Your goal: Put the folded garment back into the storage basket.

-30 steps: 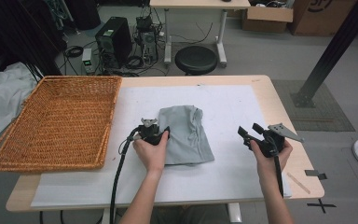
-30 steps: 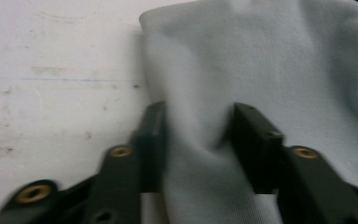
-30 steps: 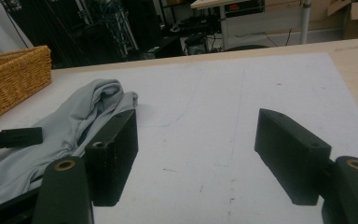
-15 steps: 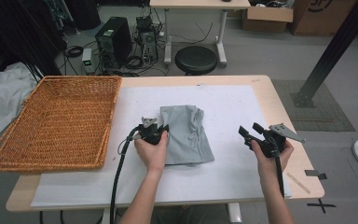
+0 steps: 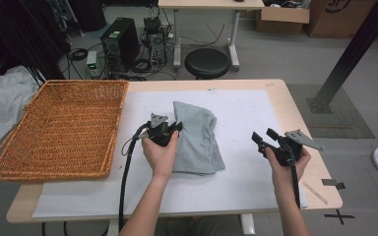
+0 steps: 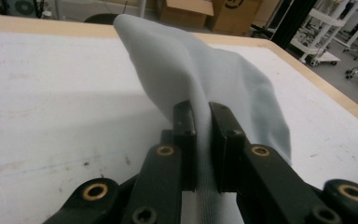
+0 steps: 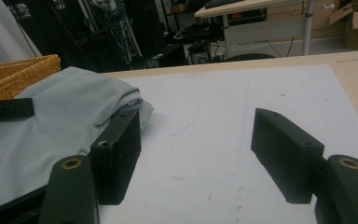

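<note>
A folded grey cloth lies on the white sheet in the middle of the table. My left gripper is at the cloth's left edge and is shut on it. In the left gripper view the jaws have just been closing with a ridge of grey cloth pinched between them, and the fabric rises off the sheet. My right gripper hovers to the right of the cloth, open. In the right gripper view its pads stand wide apart with nothing between them, and the grey cloth lies to their left.
A large wicker basket sits on the left part of the table, beside the cloth. The table's right edge is close to my right hand. A black stool and a computer tower stand on the floor beyond the table.
My left gripper has risen a little with the cloth's left edge in it, so the fabric now tents up. The right gripper has stayed where it was.
</note>
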`<state>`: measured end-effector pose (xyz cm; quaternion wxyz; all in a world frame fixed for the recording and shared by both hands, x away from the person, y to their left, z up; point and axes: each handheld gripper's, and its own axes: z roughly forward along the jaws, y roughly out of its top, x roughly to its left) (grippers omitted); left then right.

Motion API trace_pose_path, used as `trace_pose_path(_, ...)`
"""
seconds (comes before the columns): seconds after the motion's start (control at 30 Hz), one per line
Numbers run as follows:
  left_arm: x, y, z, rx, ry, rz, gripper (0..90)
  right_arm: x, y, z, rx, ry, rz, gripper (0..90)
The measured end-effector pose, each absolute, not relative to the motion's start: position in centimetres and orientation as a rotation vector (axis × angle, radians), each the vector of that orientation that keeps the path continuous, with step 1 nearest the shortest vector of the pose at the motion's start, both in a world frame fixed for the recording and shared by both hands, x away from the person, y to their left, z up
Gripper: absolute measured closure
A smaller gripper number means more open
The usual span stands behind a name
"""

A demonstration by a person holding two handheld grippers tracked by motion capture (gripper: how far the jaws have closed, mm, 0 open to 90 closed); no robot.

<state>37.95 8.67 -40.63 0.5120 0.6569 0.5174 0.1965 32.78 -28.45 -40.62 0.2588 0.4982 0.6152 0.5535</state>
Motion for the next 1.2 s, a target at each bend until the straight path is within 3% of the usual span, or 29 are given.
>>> trace_pose_path(0.27, 38.1, 10.2, -38.6, 1.594, 1.219, 0.438, 82.2, 32.4, -28.1, -40.0, 1.338, 1.661, 1.501, 34.2)
trace_pose_path(1.2, 37.3, 16.4, -32.1, 1.554, 1.175, 0.522, 82.8, 32.7, -25.7, -38.7, 1.303, 1.677, 1.511, 34.6)
